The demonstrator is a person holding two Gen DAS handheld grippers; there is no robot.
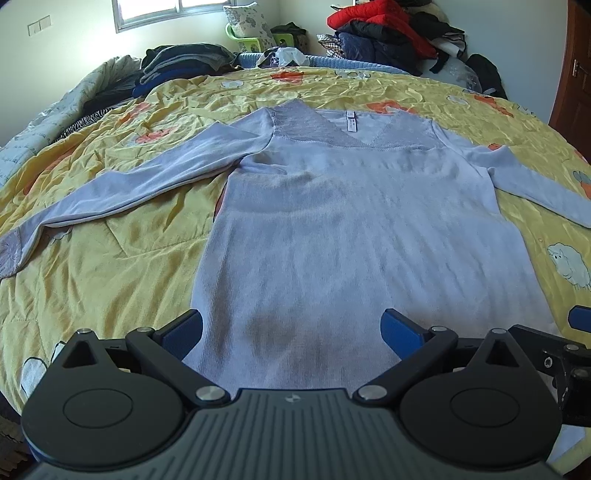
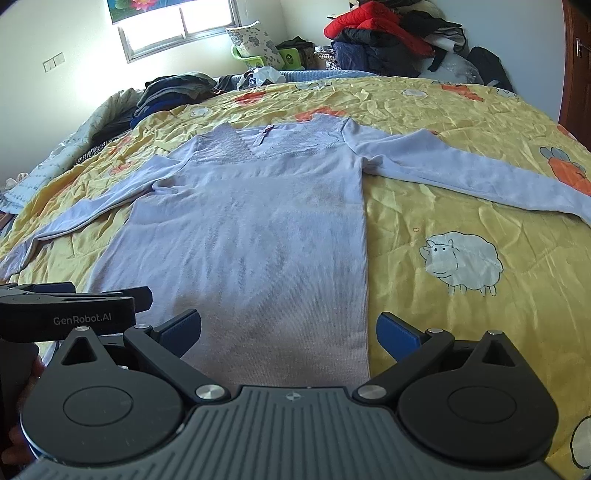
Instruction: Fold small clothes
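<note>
Left wrist view has the left gripper (image 1: 291,334) hanging over the bottom hem of a pale lavender long-sleeved top (image 1: 332,229), blue fingers spread wide with nothing between them. The top lies flat, front up, on a yellow quilt (image 1: 110,266) with sheep and orange prints, both sleeves stretched out to the sides, lace V-neck pointing at the far end of the bed. The right wrist view shows much the same: the right gripper (image 2: 288,334) sits over the hem's right corner, also wide open and empty, with the left tool's black body poking in at the edge.

As for containers, there's a green plastic basket (image 1: 251,38) by the far wall with a floral pillow (image 1: 245,20) standing in it (what else is inside can't be made out). A heap of red and dark jackets (image 1: 384,33) is piled behind the bed, and folded dark clothes (image 1: 177,62) sit near the window (image 1: 155,9).
</note>
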